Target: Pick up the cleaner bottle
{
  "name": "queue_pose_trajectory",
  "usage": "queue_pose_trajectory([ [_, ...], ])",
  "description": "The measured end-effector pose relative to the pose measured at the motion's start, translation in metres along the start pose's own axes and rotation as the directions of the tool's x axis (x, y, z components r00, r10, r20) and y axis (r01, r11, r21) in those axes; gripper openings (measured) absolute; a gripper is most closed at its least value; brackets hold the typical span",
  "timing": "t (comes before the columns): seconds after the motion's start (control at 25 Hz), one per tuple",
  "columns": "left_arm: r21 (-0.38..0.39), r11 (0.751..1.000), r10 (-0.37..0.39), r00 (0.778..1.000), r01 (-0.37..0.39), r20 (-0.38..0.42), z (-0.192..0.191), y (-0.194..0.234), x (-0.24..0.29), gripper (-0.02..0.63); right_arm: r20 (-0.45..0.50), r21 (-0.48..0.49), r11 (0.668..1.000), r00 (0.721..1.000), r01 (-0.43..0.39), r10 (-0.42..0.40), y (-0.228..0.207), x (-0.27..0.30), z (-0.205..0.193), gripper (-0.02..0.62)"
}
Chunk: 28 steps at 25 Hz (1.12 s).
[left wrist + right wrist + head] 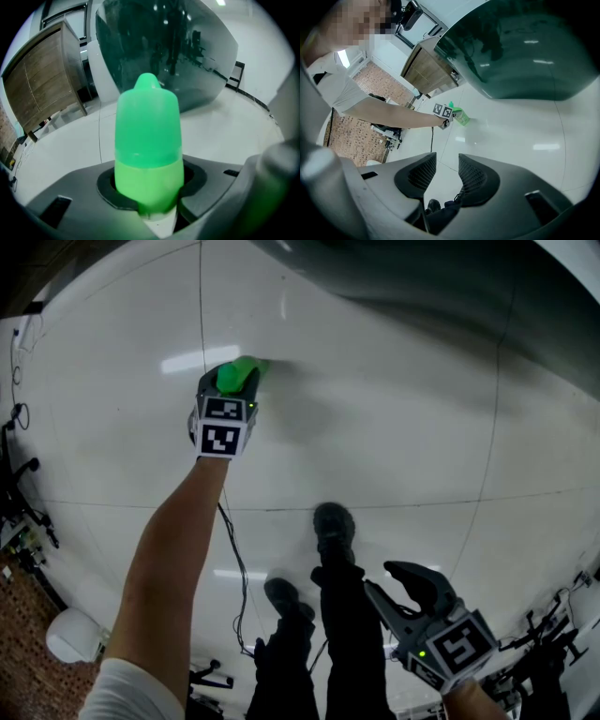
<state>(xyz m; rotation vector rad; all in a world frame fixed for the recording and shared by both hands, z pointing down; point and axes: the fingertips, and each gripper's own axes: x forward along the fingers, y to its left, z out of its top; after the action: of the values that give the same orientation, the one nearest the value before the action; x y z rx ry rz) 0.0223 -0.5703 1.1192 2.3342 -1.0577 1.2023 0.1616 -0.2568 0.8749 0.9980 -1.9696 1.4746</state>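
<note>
Now | cleaner bottle [147,136] | clamped between left gripper [150,183] jaws

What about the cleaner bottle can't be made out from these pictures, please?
Head view: the cleaner bottle is mostly hidden behind the left gripper; only its green top shows.
Left gripper view: its base is hidden by the fingers, so whether it rests on the floor is unclear.
Right gripper view: the bottle is too small to read any label.
</note>
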Motion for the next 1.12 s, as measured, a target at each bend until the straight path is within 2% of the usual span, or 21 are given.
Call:
queue_pose_trajectory([
  [0.72,-0.079,0.997,-0.002,0.999,0.006,0.053,0.0022,0.0052,0.0011,0.172,-0.005,0.01,1.0,1.0,0.01,-0.009,0.0005,0.0058,0.0001,0.155],
  [1.12,-0.069,0.998,0.004,0.999,0.0,0.053,0.0012,0.0034,0.001,0.169,-0.016,0.006,1.0,1.0,0.018,-0.018,0.002,0.0066,-0.0067,0.155],
])
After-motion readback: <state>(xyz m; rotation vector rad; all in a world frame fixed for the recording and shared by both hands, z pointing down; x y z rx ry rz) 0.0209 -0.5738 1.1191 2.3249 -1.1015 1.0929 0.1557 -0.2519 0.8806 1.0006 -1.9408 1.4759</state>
